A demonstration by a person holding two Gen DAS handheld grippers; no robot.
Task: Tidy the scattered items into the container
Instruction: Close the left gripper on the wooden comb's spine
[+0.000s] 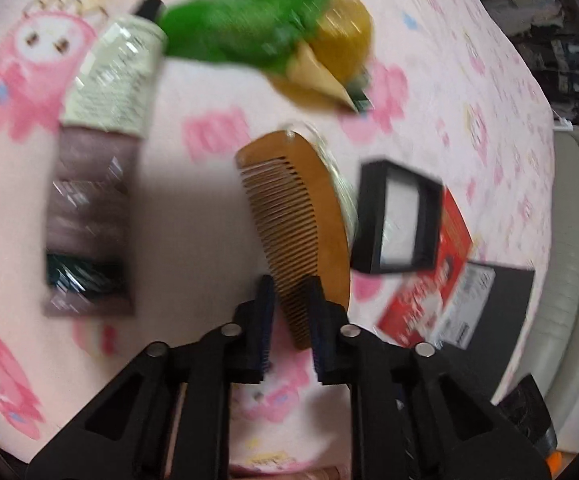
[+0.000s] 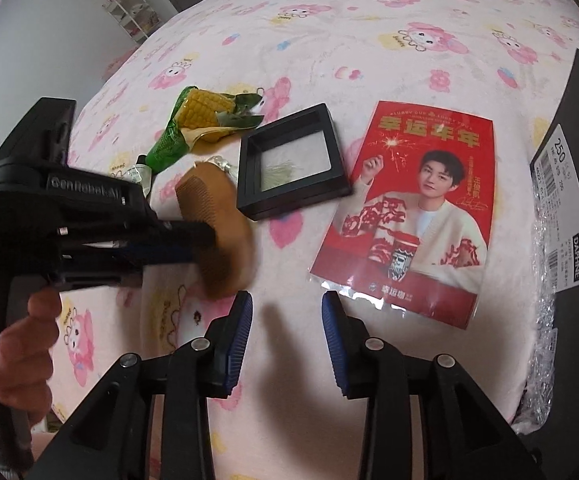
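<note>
- My left gripper is clamped on the wooden comb, held just beside the black frame.
- My right gripper gapes wide, empty, near the red card.

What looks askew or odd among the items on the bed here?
Only the wooden comb: it is off the blanket, pinched at one end by the left gripper, hanging tilted. The corn packet, black frame and red card lie flat, undamaged.
</note>
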